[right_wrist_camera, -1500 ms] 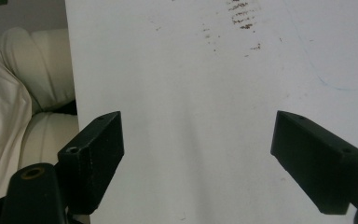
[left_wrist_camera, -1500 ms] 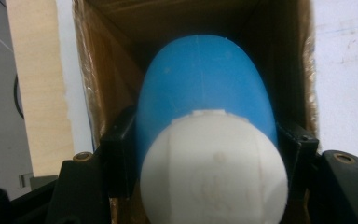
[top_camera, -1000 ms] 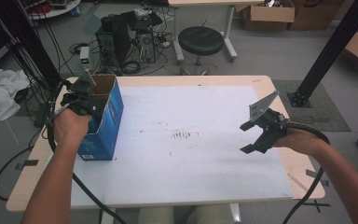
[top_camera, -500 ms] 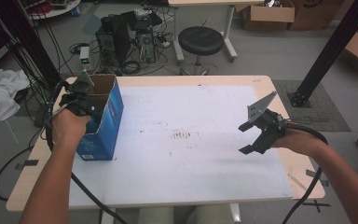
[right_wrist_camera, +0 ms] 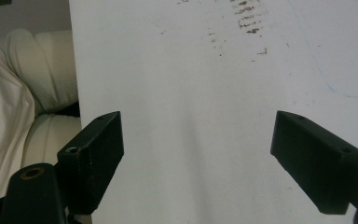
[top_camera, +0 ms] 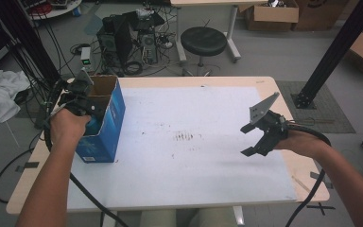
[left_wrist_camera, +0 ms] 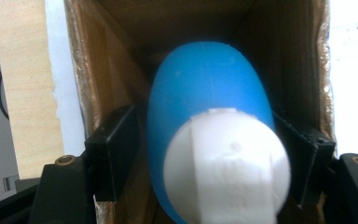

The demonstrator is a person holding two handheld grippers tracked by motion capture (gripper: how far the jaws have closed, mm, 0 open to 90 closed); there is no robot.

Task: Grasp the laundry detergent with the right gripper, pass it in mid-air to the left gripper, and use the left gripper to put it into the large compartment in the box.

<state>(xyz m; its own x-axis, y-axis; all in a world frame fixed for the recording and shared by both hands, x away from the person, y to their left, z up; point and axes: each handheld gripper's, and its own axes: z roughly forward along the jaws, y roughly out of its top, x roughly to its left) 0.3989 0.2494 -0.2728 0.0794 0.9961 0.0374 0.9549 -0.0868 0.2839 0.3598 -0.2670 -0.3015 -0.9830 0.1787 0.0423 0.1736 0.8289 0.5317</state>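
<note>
- My left tool (top_camera: pixel 90 109) reaches down into the open top of the blue cardboard box (top_camera: pixel 108 124), which stands upright at the left edge of the bench (top_camera: pixel 179 198), so I can drop things straight in.
- In the left gripper view a blue bottle with a white cap (left_wrist_camera: pixel 212 140) sits between the jaws, cap towards the camera, body pointing down into the box's brown inside (left_wrist_camera: pixel 121 51).
- These jaws have just been opening: a sliver of gap shows at the left pad (left_wrist_camera: pixel 114 149), so I judge the bottle is being let go, not pinched.
- The box walls hem the bottle in closely, which should keep it from rolling.
- My right tool (top_camera: pixel 260 137) hangs over the white sheet (top_camera: pixel 194 165) on the right, well apart from the box, jaws spread and holding nothing, ready for whatever comes next.
</note>
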